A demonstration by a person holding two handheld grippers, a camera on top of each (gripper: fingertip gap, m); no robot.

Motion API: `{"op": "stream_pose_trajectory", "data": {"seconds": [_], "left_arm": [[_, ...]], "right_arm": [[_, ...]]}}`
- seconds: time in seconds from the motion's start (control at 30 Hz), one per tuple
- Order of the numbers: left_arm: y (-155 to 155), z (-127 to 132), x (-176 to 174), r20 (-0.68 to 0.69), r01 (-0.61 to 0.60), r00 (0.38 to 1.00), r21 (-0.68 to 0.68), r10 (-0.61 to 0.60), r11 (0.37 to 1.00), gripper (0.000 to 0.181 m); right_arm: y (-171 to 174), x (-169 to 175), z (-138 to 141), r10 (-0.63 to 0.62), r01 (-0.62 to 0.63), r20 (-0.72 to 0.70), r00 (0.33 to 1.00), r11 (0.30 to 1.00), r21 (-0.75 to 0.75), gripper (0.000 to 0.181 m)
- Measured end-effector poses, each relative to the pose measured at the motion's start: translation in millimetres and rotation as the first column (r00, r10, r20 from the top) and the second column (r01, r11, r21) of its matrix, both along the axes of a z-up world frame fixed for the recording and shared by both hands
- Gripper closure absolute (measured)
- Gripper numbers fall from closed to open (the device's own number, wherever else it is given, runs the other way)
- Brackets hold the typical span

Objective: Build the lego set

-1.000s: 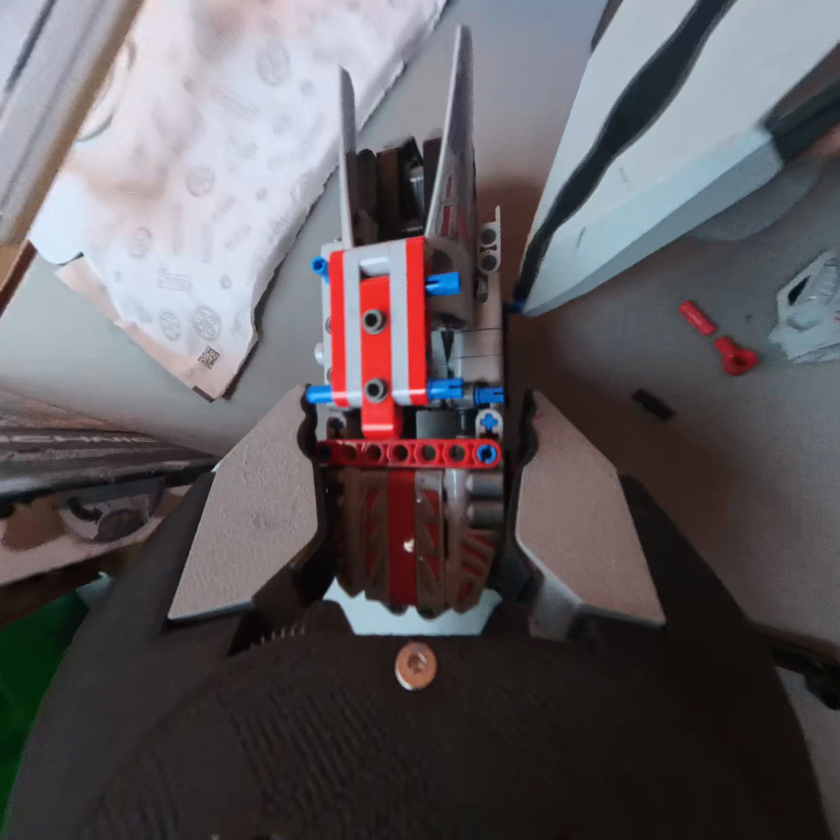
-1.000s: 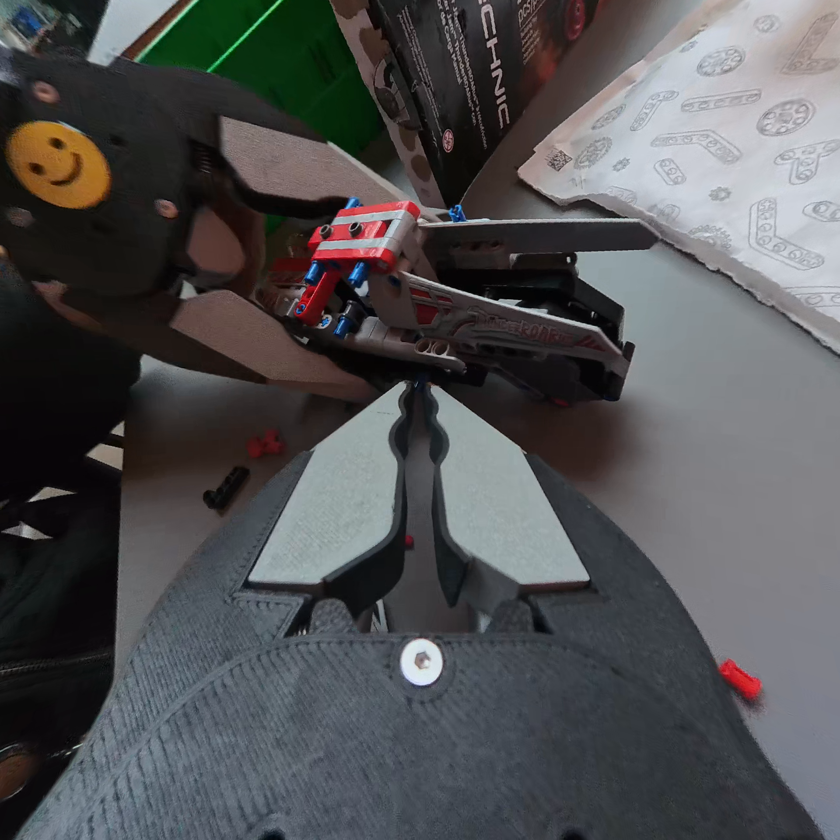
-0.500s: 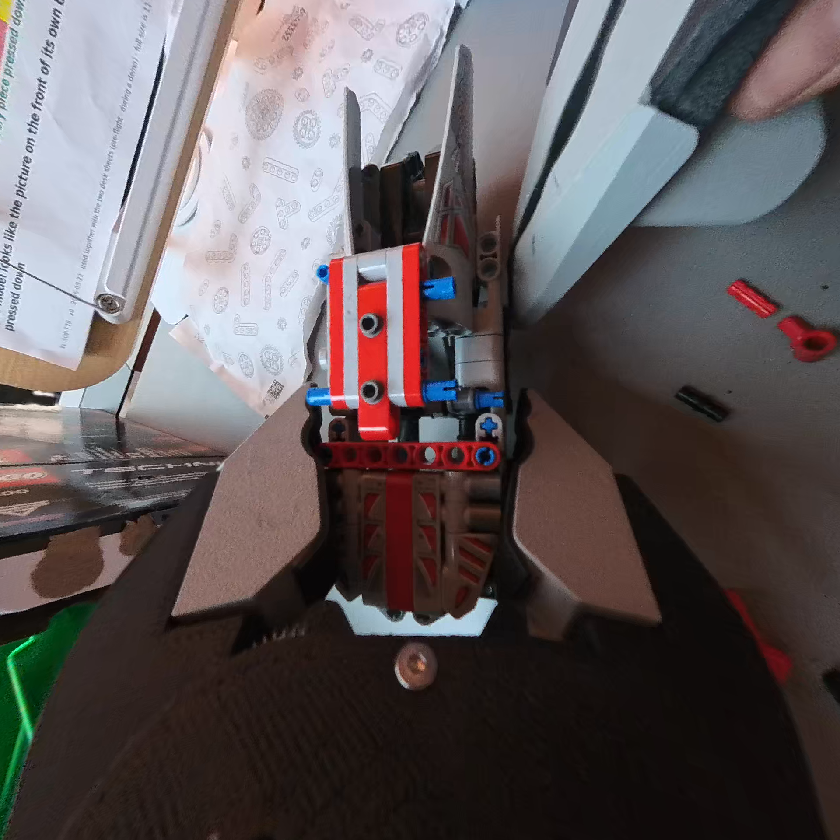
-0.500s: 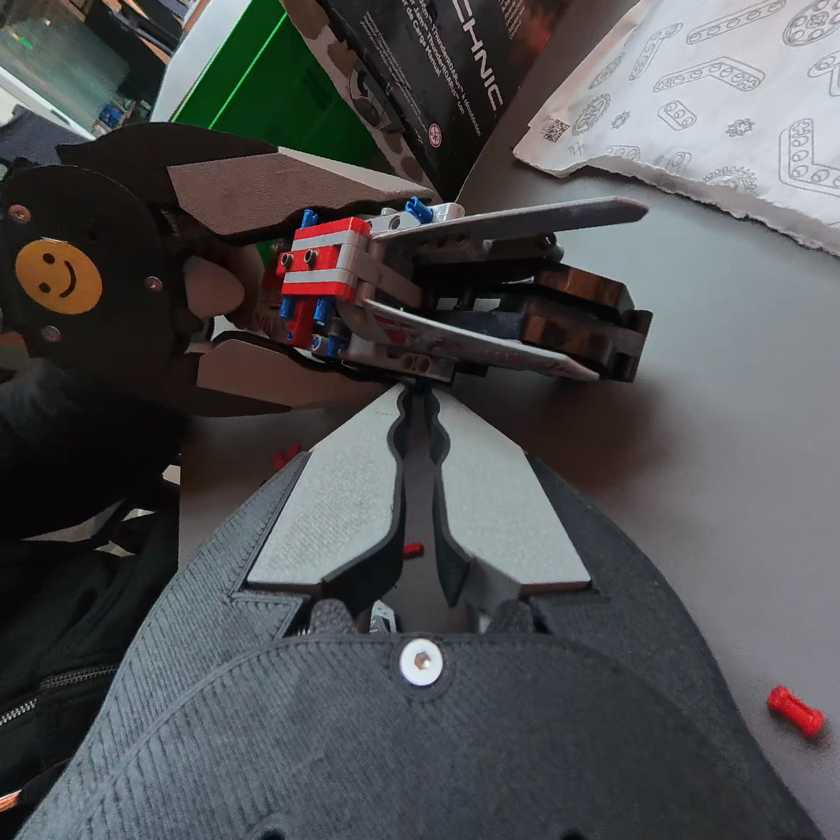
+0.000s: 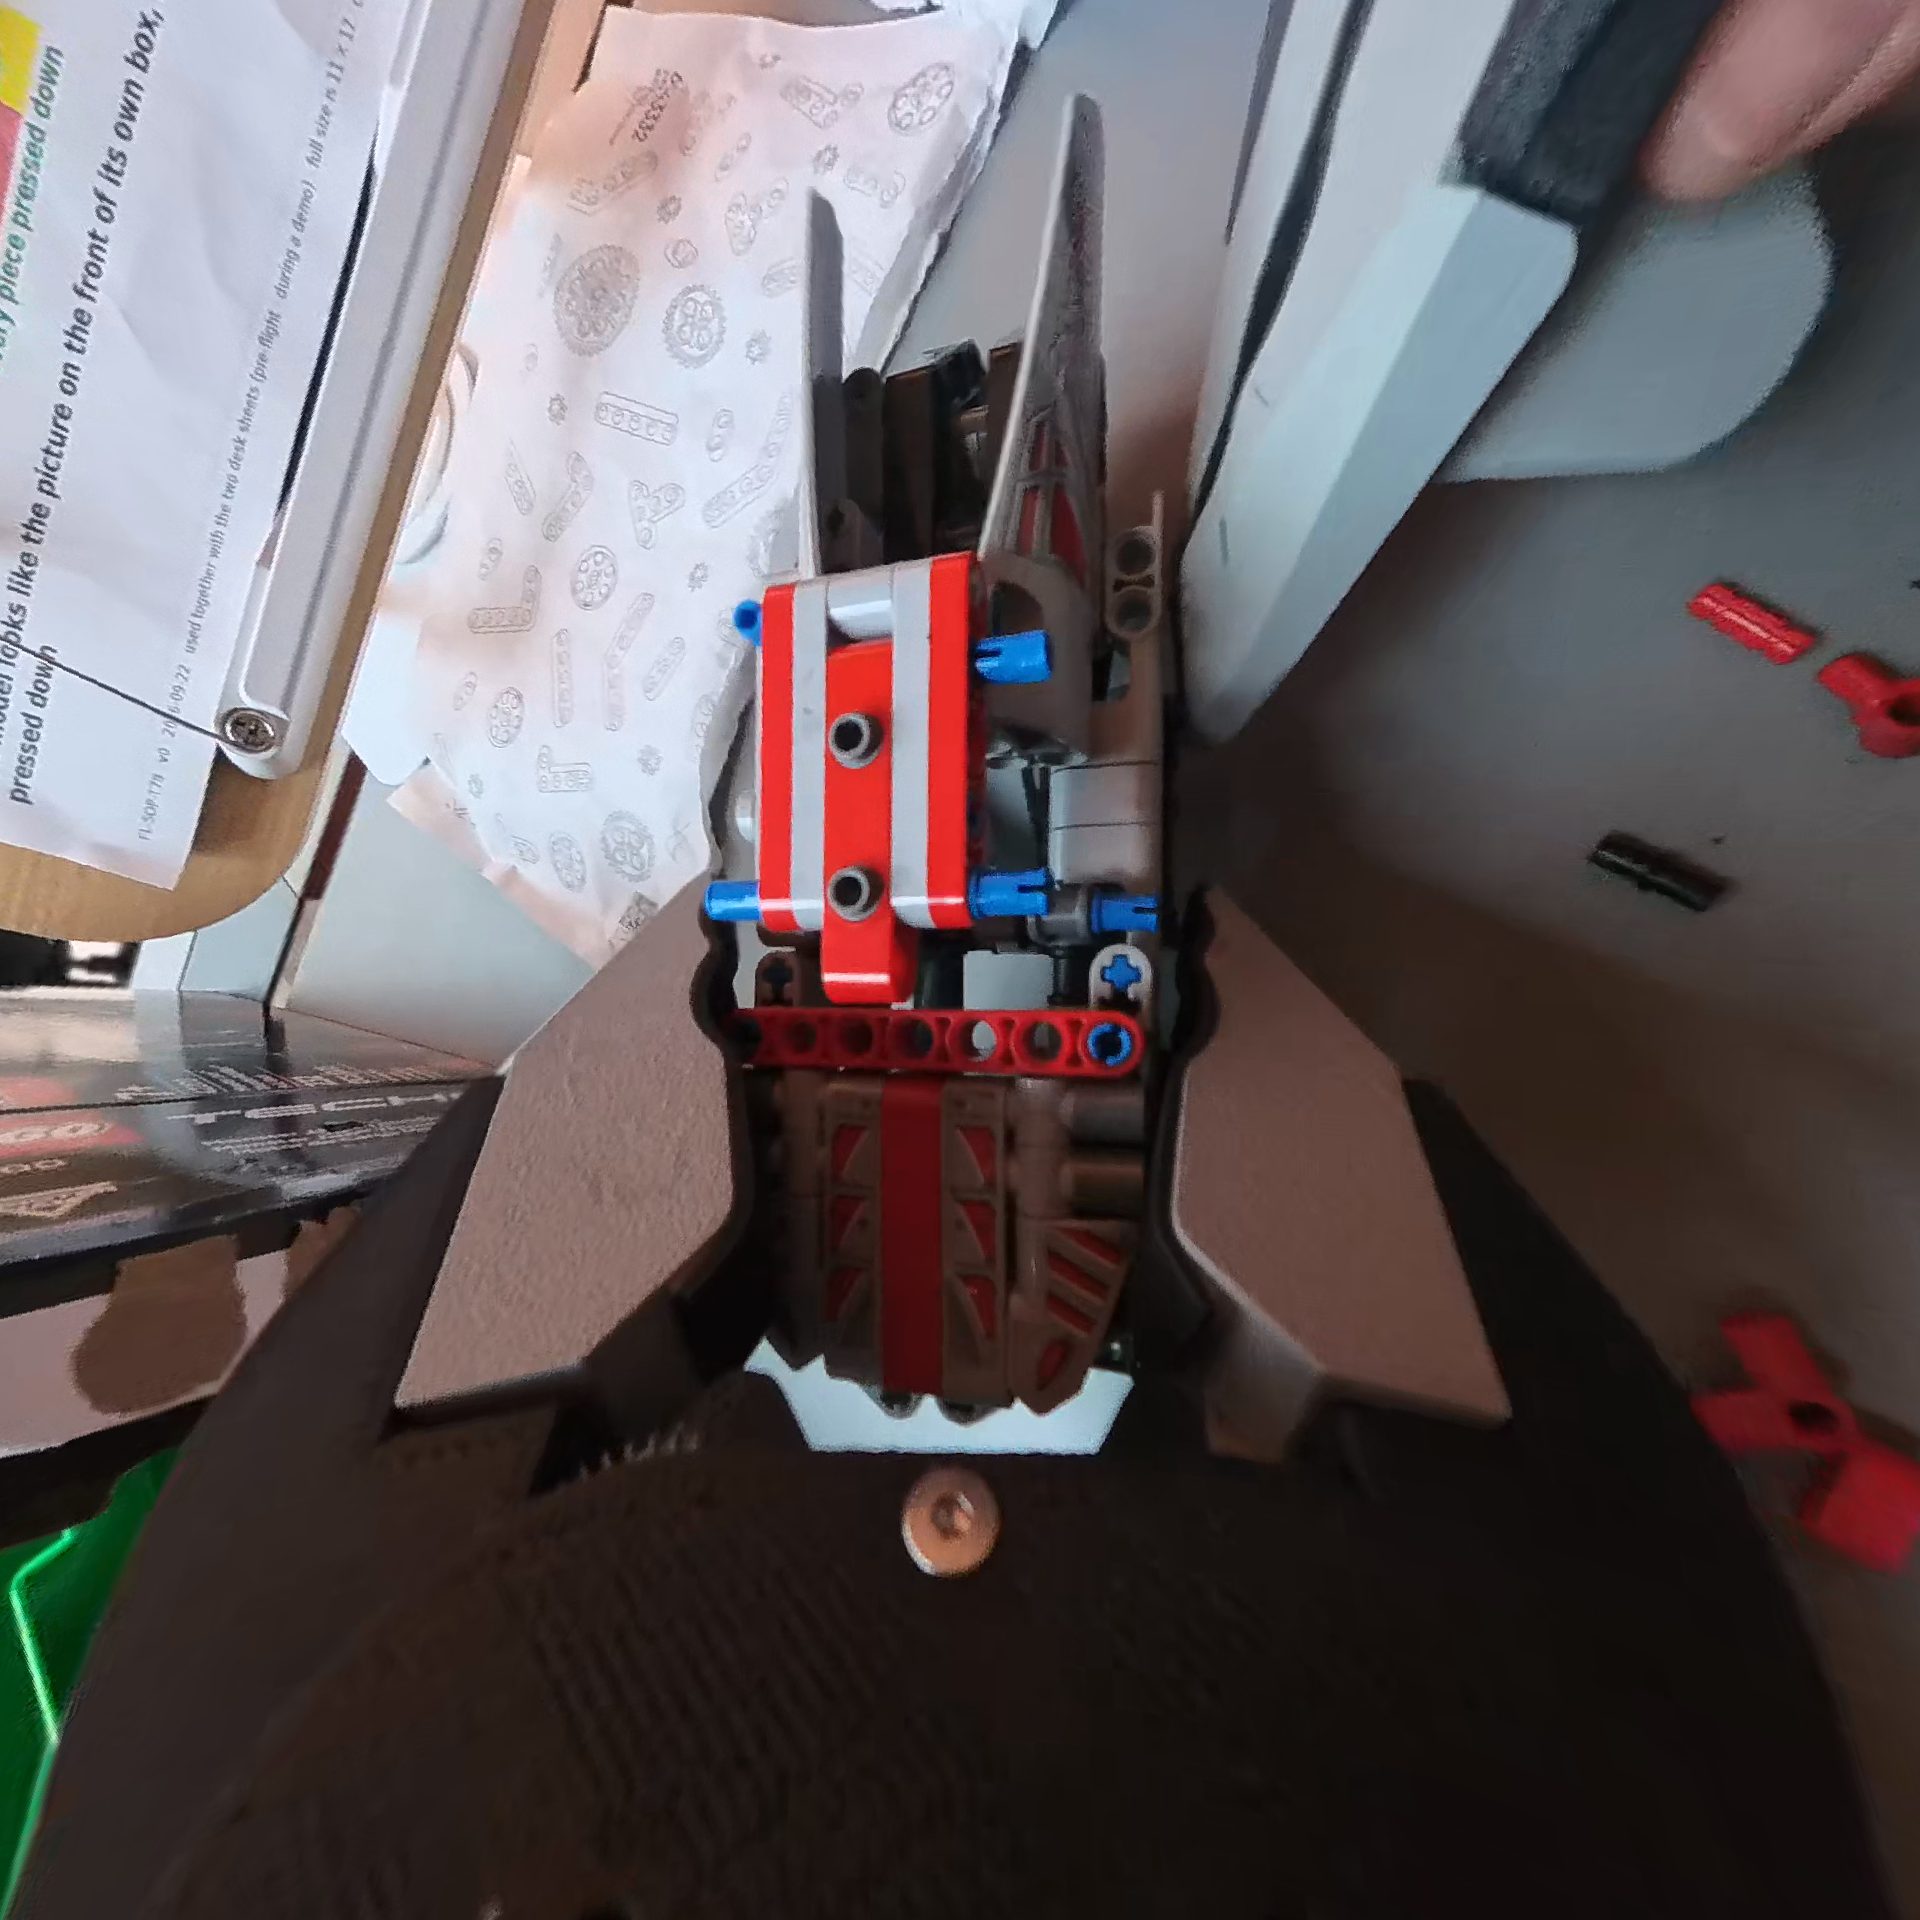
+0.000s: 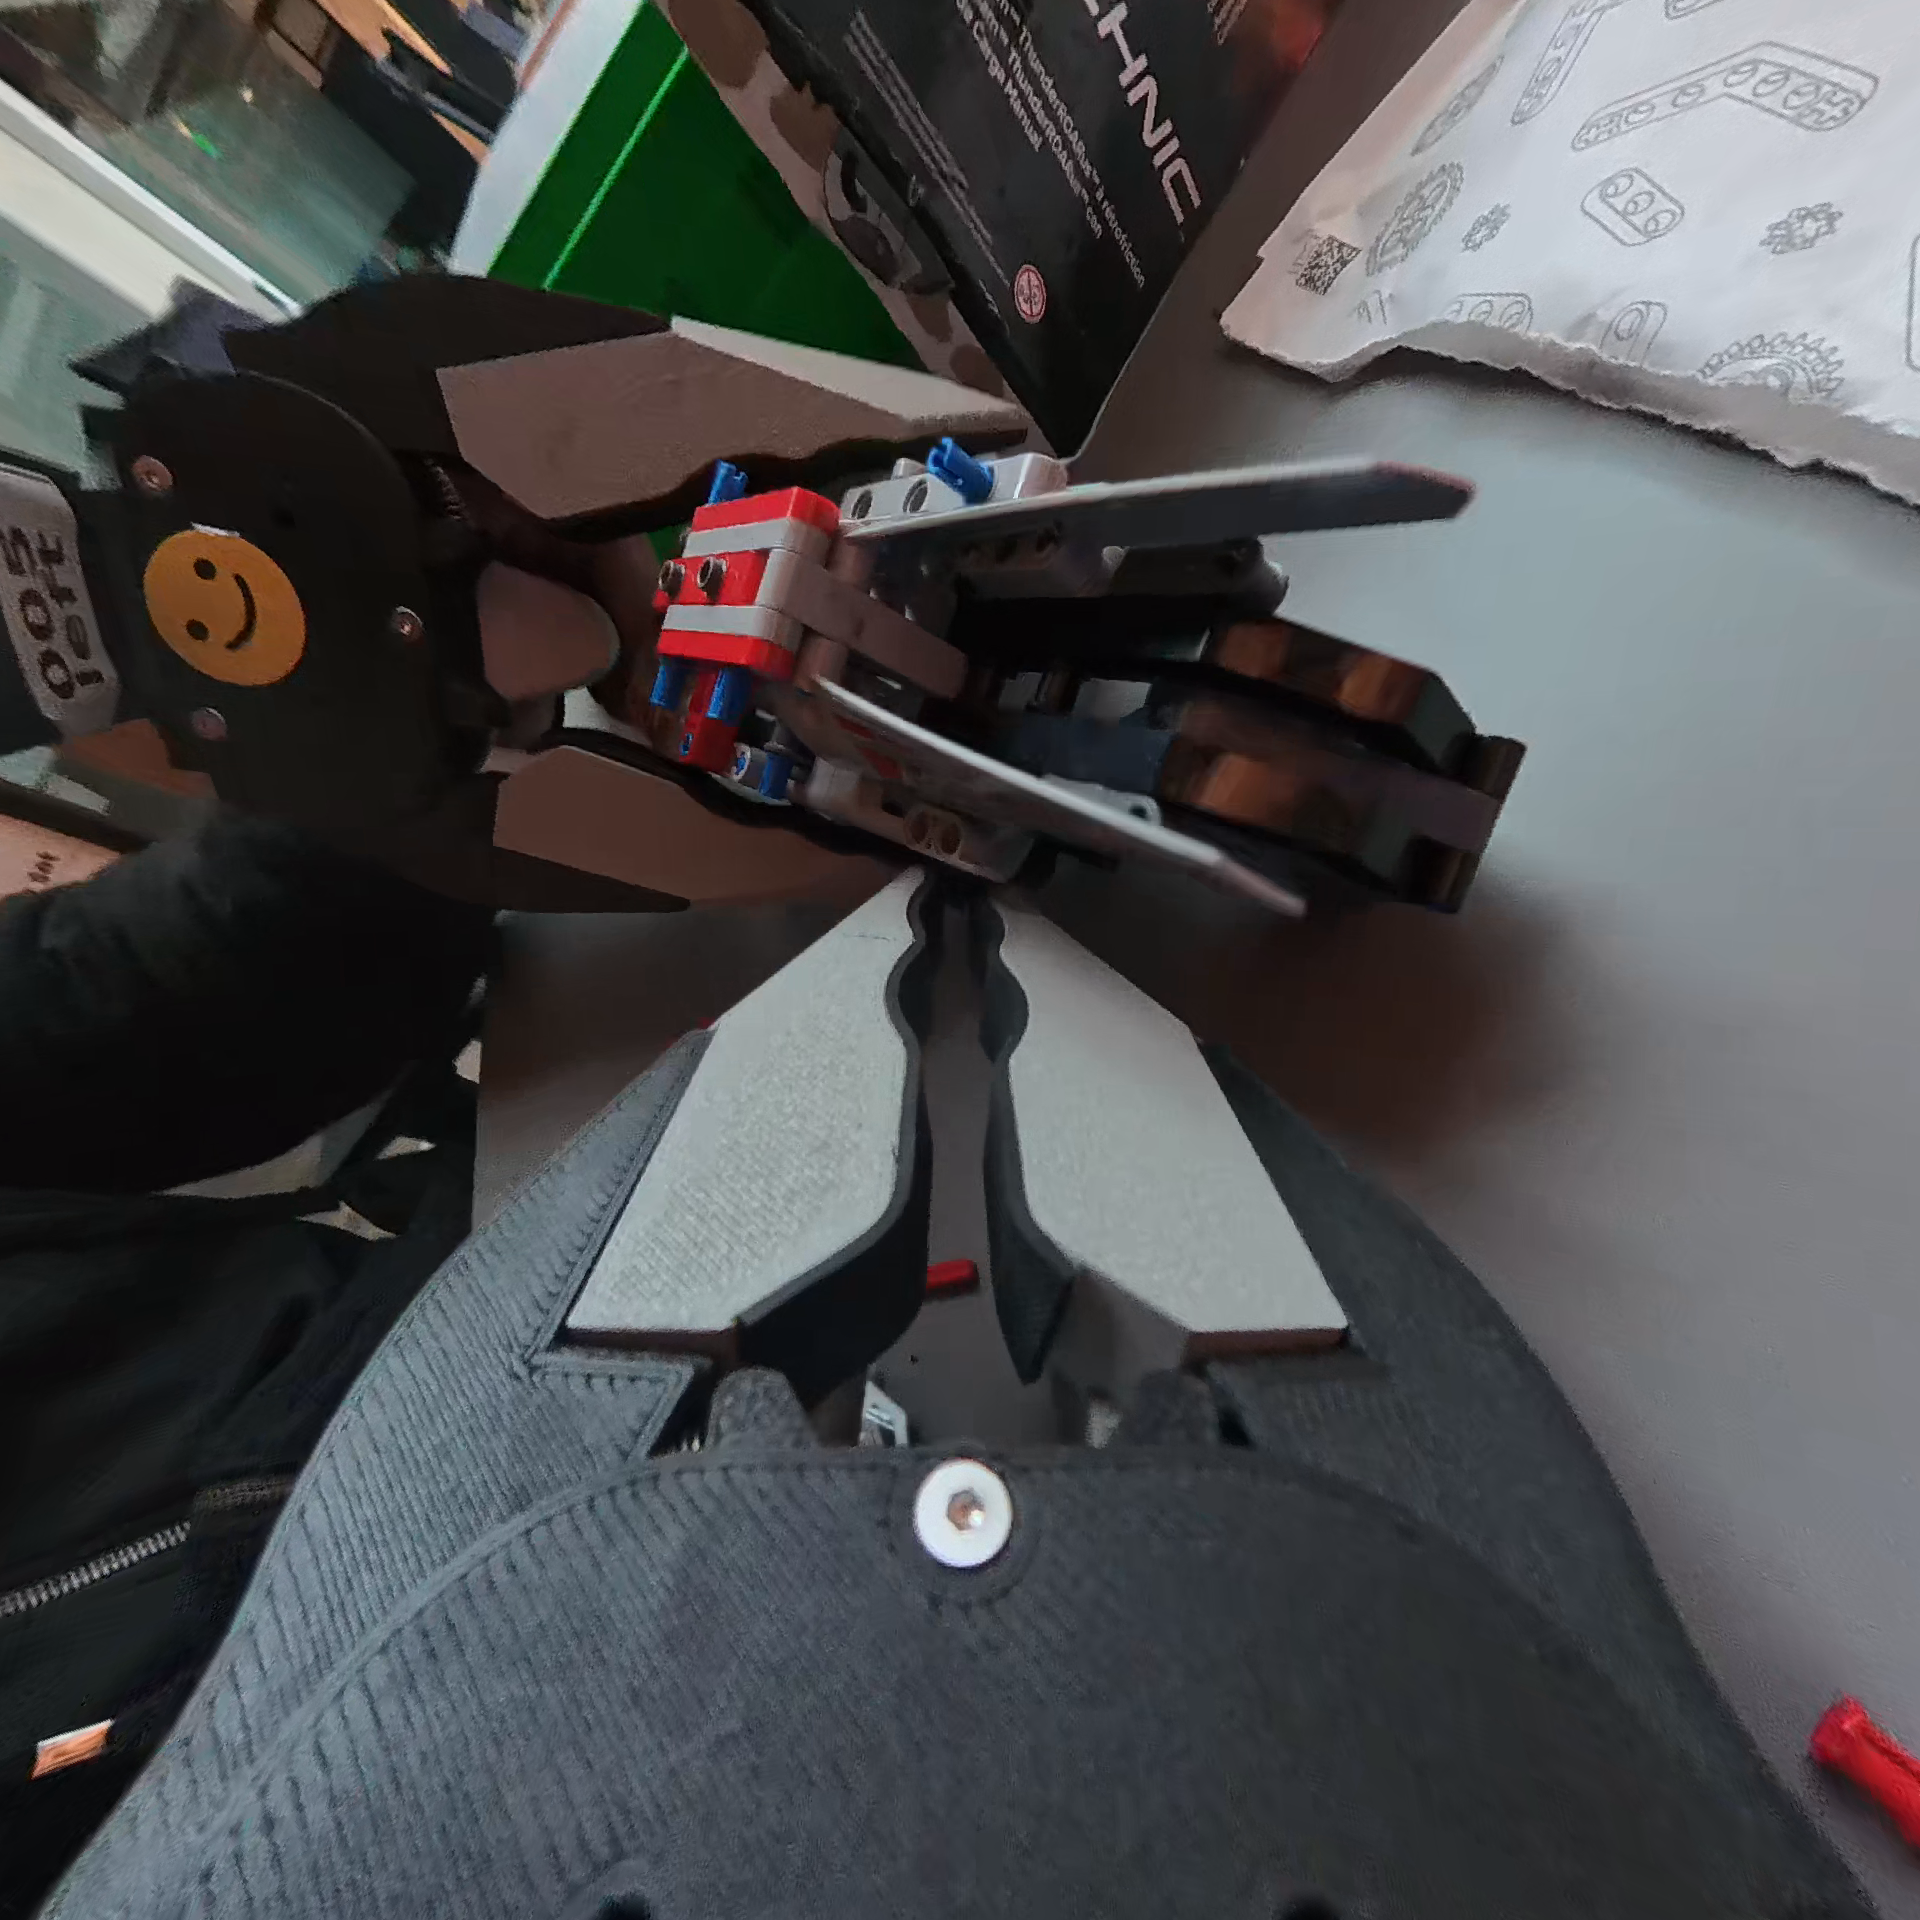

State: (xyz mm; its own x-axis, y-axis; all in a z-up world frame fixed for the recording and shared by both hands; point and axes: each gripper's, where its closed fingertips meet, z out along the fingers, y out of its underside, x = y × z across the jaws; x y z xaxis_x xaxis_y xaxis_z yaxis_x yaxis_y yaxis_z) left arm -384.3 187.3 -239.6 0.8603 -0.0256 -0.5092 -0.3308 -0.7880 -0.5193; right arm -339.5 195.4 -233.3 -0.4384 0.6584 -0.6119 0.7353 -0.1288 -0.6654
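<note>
We saw the lego model (image 5: 914, 831) clamped between the 2 fingers of the left gripper (image 5: 951, 977), its red-and-grey striped block and blue pins just past the fingertips and its 2 long grey fins pointing straight ahead. In the right wrist view the same model (image 6: 1039, 707) lay across the front of the right gripper (image 6: 951, 904), held clear of the grey table (image 6: 1610, 1091). The right gripper's tips were pressed nearly together right at the model's underside; whether they pinched a small pin there we could not tell. Beyond the left gripper's far side sat a printed paper bag (image 5: 644, 416), and to its left the black set box (image 5: 208, 1143). Loose red pieces (image 5: 1756, 634) and a black pin (image 5: 1652, 871) lay on the table to its right.
</note>
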Motion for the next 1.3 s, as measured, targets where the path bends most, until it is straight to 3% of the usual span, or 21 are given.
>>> {"op": "stream_pose_trajectory", "data": {"seconds": [0.3, 0.37, 0.43, 0.47, 0.53, 0.6, 0.73, 0.87, 1.03, 1.17, 1.3], "left_arm": [[2, -2, 6, 0.097, -0.005, 0.995, 0.063, -0.001, 0.998, 0.097], [1, -3, 2, 0.111, -0.052, 0.993, 0.071, 0.044, 0.996, 0.097], [-10, 1, -27, 0.063, -0.154, 0.987, 0.079, 0.149, 0.985, 0.097], [-13, -1, -29, 0.130, -0.162, 0.980, 0.095, 0.150, 0.982, 0.097], [-11, 0, -20, 0.209, -0.108, 0.975, 0.162, 0.073, 0.981, 0.098], [-11, 0, -16, 0.194, -0.111, 0.978, 0.155, 0.080, 0.982, 0.098], [-6, 3, -14, 0.220, -0.112, 0.973, 0.215, 0.063, 0.970, 0.098], [-4, 6, -13, 0.225, -0.108, 0.973, 0.273, 0.045, 0.956, 0.098], [-3, 8, -9, 0.234, -0.105, 0.972, 0.306, 0.033, 0.946, 0.098], [-3, 9, -9, 0.237, -0.103, 0.971, 0.315, 0.027, 0.943, 0.098], [-3, 9, -9, 0.238, -0.103, 0.971, 0.315, 0.027, 0.944, 0.098]], "right_arm": [[-1, 11, 1, 0.063, -0.063, 0.024, 0.998, 0.998, -0.013, 0.181], [-2, 20, -5, 0.105, -0.106, 0.061, 0.993, 0.994, 0.014, 0.181], [-10, 37, -27, 0.174, -0.187, 0.134, 0.976, 0.978, 0.093, 0.181], [-15, 41, -29, 0.187, -0.201, 0.138, 0.972, 0.975, 0.091, 0.181], [-20, 36, -17, 0.185, -0.191, 0.059, 0.981, 0.976, 0.106, 0.181], [-19, 28, -1, 0.160, -0.155, -0.032, 0.987, 0.981, 0.118, 0.181], [-3, 19, 0, 0.085, -0.066, -0.084, 0.993, 0.975, 0.211, 0.180], [15, 22, -11, 0.086, -0.043, -0.090, 0.992, 0.916, 0.399, 0.179], [20, 34, -33, 0.180, -0.130, -0.024, 0.983, 0.794, 0.594, 0.173], [25, 37, -32, 0.221, -0.138, -0.045, 0.974, 0.743, 0.655, 0.168], [29, 40, -31, 0.228, -0.143, -0.051, 0.972, 0.754, 0.641, 0.173]]}}
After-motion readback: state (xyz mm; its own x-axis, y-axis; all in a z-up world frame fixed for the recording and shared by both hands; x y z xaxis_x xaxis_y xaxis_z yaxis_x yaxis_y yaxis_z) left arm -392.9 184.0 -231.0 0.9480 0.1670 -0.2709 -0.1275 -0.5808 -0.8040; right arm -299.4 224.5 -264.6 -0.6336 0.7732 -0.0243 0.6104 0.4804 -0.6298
